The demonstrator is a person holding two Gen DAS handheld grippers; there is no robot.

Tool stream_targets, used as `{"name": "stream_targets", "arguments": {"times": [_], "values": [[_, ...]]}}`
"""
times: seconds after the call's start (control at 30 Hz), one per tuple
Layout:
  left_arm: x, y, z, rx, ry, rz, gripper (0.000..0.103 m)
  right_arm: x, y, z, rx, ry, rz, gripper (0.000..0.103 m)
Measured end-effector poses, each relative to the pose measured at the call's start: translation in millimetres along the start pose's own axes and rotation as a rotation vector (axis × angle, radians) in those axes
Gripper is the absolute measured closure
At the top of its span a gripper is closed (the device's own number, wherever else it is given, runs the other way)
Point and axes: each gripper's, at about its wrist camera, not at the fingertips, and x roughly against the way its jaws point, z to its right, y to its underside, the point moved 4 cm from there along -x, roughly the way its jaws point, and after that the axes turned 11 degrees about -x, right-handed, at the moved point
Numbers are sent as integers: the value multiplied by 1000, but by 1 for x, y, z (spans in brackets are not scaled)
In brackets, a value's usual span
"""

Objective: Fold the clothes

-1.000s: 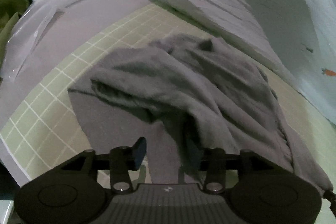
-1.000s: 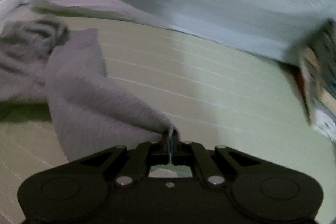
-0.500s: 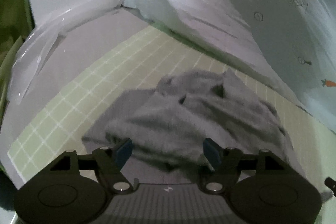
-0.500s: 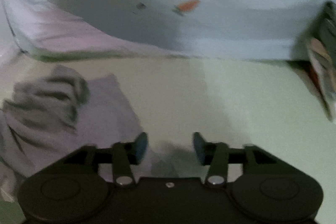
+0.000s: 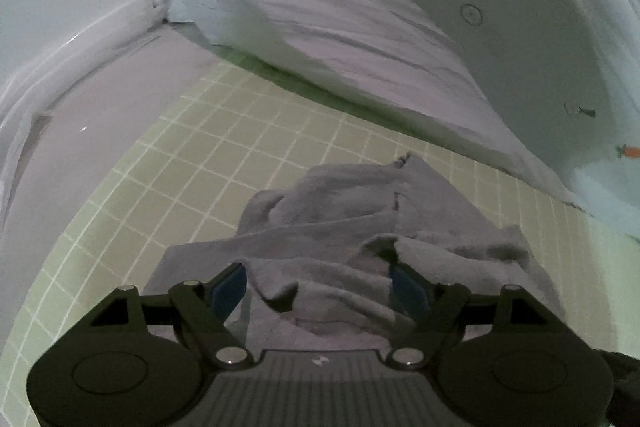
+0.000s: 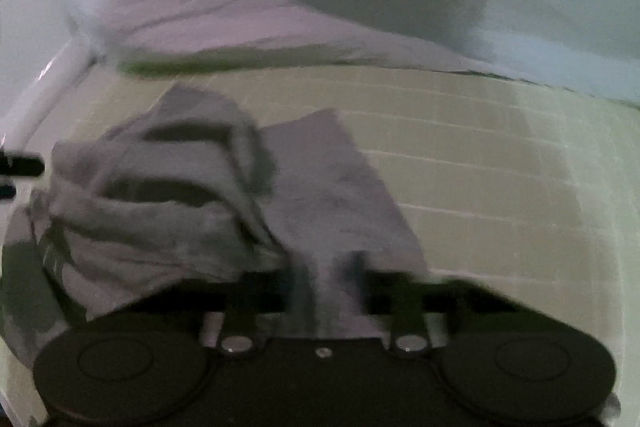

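Our left tongs (image 5: 316, 287) stand apart over the crumpled grey garment (image 5: 360, 227) on the gridded mat (image 5: 200, 167); our right tongs (image 6: 326, 279), blurred, straddle its edge, apart.

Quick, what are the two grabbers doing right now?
Left gripper: open, above the gray cloth, holding nothing.
Right gripper: blurry, partly open, cloth between its fingers; not clamped.

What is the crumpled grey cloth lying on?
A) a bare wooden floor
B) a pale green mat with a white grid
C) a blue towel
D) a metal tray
B: the crumpled grey garment lies bunched on a pale green mat ruled with white grid lines, which show all around the cloth in both wrist views.
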Motion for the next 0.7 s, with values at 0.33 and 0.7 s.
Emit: {"name": "stream_targets", "arguments": {"times": [0.33,0.7], "values": [[-4,27,-3,63,1,-42,22,112,-27,202,-245,657,323,97],[7,47,-20,140,-34,-58,22,131,-9,243,-333,736,312,66]]}}
